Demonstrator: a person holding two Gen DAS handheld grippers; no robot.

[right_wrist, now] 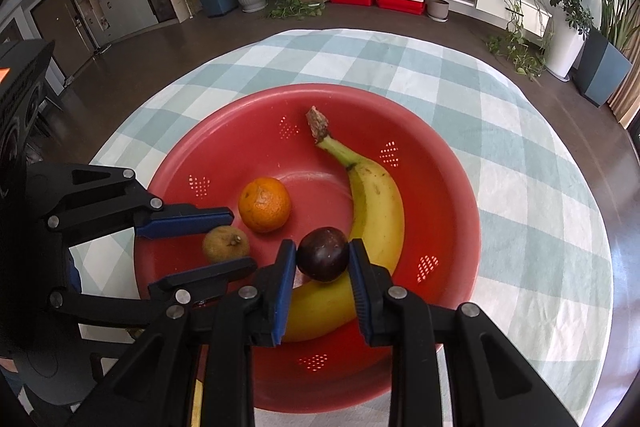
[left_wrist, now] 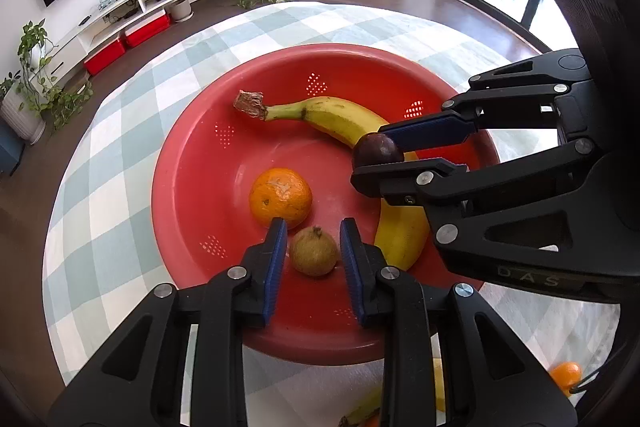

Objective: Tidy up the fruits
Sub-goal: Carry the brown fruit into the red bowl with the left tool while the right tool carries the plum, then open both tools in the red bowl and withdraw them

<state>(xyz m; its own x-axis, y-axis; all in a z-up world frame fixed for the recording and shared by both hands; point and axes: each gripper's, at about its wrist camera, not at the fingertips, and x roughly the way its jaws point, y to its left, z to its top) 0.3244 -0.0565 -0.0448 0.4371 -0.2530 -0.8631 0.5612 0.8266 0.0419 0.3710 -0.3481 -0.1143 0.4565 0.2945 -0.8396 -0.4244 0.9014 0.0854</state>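
A red perforated bowl (left_wrist: 188, 163) (right_wrist: 452, 195) sits on a checked tablecloth. In it lie a banana (left_wrist: 336, 119) (right_wrist: 378, 203), an orange (left_wrist: 280, 197) (right_wrist: 264, 204) and a small brownish-green fruit (left_wrist: 314, 251) (right_wrist: 225, 244). My left gripper (left_wrist: 313, 235) (right_wrist: 218, 241) is open over the bowl, its fingers either side of the brownish fruit without touching it. My right gripper (right_wrist: 323, 259) (left_wrist: 380, 153) is shut on a dark purple round fruit (right_wrist: 323, 254) (left_wrist: 379, 150) and holds it just above the banana.
A second banana (left_wrist: 439, 387) and another orange (left_wrist: 566, 375) lie on the cloth near the bowl's front edge. The checked cloth (right_wrist: 540, 227) stretches around the bowl. Floor, plants and a TV cabinet lie beyond the table.
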